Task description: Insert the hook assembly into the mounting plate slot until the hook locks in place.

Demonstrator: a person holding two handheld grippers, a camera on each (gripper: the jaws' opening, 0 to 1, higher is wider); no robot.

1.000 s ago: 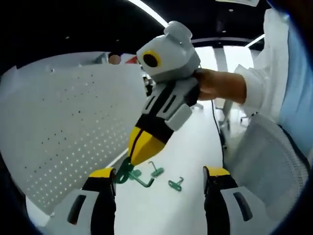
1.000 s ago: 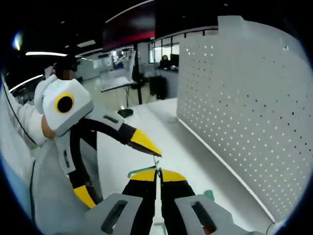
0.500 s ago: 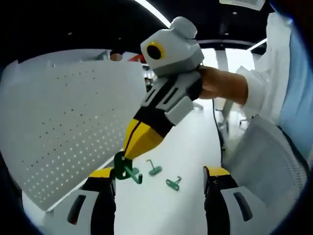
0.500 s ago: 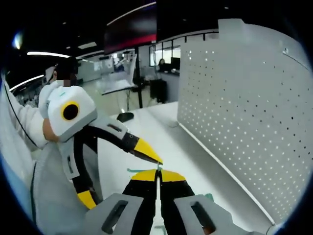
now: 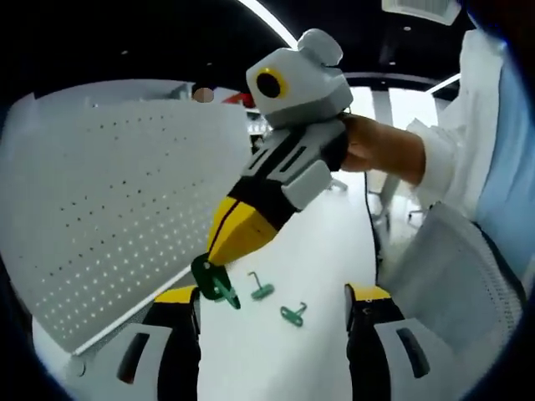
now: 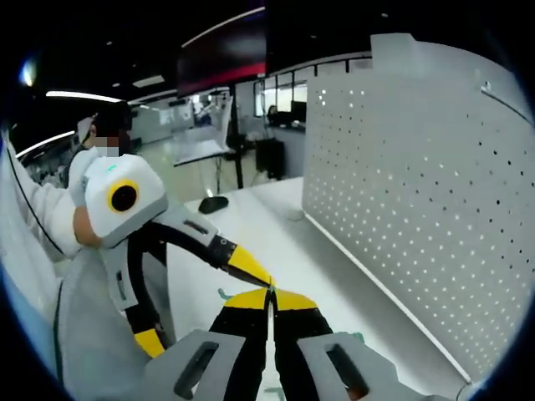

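Observation:
A white pegboard plate (image 5: pixel 109 209) stands upright at the left of the left gripper view and at the right of the right gripper view (image 6: pixel 418 184). A hand holds my right gripper (image 5: pixel 219 255), which comes in from the upper right, its yellow tips shut on a green hook (image 5: pixel 213 282) just above the table and near the plate's lower edge. In its own view the right gripper (image 6: pixel 269 294) stands shut, with a sliver of the green hook (image 6: pixel 270 286) at its tips. My left gripper (image 5: pixel 274 294) is open and holds nothing; one of its fingers (image 6: pixel 247 264) reaches close to the right gripper's tips.
Two more green hooks (image 5: pixel 261 289) (image 5: pixel 292 314) lie on the white table (image 5: pixel 318 251) between the left gripper's jaws. A person's white sleeve (image 5: pixel 451 150) fills the right side. A dark object (image 6: pixel 213 201) sits far back on the table, with an office behind it.
The right gripper has carried the green hook up off the table and leftward, closer to the pegboard. The two loose hooks stay put, and the left gripper stays open.

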